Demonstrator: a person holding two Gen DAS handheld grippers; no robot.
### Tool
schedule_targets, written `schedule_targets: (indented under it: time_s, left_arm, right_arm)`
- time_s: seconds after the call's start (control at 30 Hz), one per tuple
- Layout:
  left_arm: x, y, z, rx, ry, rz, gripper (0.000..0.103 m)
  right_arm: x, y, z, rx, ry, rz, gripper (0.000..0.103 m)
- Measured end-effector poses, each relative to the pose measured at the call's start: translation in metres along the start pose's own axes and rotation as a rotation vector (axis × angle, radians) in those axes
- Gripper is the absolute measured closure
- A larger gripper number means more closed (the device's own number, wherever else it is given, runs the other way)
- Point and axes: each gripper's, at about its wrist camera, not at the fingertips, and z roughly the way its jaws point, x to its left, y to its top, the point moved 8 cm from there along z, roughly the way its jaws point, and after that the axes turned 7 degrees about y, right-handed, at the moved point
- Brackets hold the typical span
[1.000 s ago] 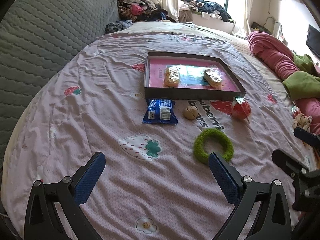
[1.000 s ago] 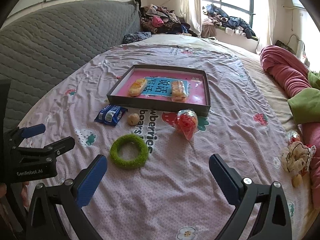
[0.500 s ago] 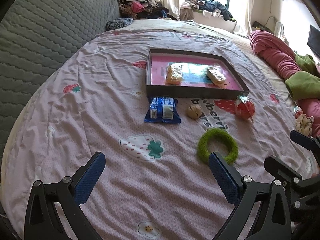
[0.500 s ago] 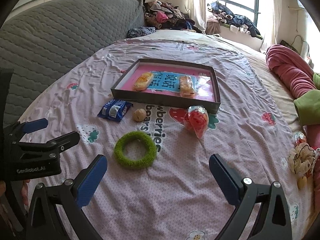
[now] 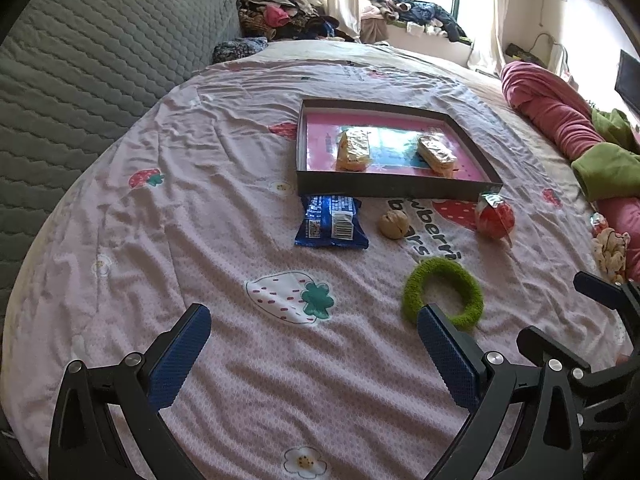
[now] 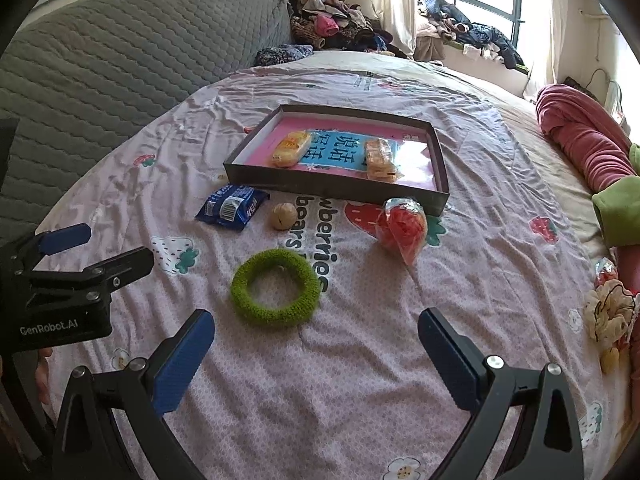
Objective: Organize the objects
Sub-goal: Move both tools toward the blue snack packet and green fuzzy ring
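Note:
A dark shallow box (image 5: 396,190) (image 6: 336,186) with a pink floor lies on the bed and holds two wrapped pastries (image 5: 353,150) (image 6: 379,160). In front of it lie a blue snack packet (image 5: 331,222) (image 6: 232,207), a walnut (image 5: 394,224) (image 6: 284,216), a red wrapped snack (image 5: 494,220) (image 6: 402,228) and a green fuzzy ring (image 5: 442,292) (image 6: 276,293). My left gripper (image 5: 314,340) is open and empty, near the ring's left side. My right gripper (image 6: 316,344) is open and empty, just short of the ring.
The pink strawberry-print bedspread (image 5: 200,200) covers the bed. A grey quilted headboard (image 5: 80,80) rises on the left. Red and green bedding (image 5: 560,120) is piled on the right, with a small floral item (image 6: 608,316) beside it. Clothes (image 6: 336,28) are heaped at the far end by the window.
Both grippers have moved slightly forward and the view has tilted down a little; the objects sit a bit lower and larger in frame. Both stay open and empty.

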Motion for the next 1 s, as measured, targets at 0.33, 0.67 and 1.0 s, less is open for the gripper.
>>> schedule_targets:
  time_s: [0.33, 0.67, 1.0]
  left_arm:
    - [-0.003, 0.007, 0.030, 0.016, -0.010, 0.009, 0.000]
    - [-0.011, 0.014, 0.055, 0.035, -0.021, 0.022, 0.000]
    - [-0.011, 0.015, 0.068, 0.040, -0.023, 0.037, 0.000]
  right_arm:
    - [-0.005, 0.000, 0.026, 0.030, 0.001, 0.018, 0.000]
    - [-0.017, 0.002, 0.054, 0.062, -0.009, 0.039, 0.000]
    - [-0.024, 0.007, 0.070, 0.073, -0.005, 0.065, 0.000]
